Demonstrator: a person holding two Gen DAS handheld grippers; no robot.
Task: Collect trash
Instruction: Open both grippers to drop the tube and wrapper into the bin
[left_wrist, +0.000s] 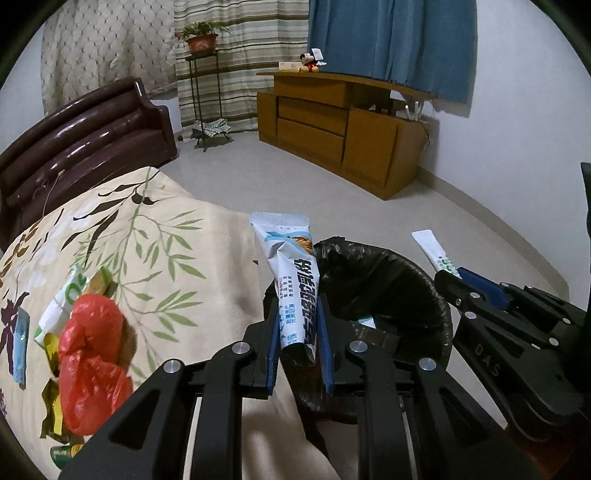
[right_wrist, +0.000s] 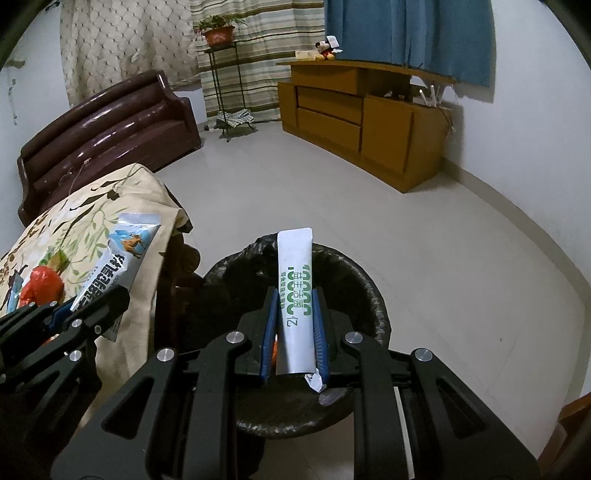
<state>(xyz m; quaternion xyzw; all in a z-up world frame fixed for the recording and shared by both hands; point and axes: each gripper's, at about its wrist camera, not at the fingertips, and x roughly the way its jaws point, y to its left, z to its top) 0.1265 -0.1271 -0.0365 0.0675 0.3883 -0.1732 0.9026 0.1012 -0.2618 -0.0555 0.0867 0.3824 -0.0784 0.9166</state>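
A pale tiled floor (right_wrist: 332, 206) is carrying a black-lined bin (right_wrist: 369, 295); above its rim, the left hand-held gripper (left_wrist: 297, 325) is clamping a blue-printed sachet (left_wrist: 291, 280); the right hand-held gripper (right_wrist: 295, 325) is clamping a white sachet (right_wrist: 295, 280).

We find the bin (right_wrist: 295, 413) on the floor (right_wrist: 424, 258) right of the surface (left_wrist: 177, 266); a trash pile (left_wrist: 88, 354) lies on that surface.

both grippers tilt downward, side by side; left gripper (left_wrist: 300, 325) and right gripper (right_wrist: 295, 325) fingers apparently clamped shut.
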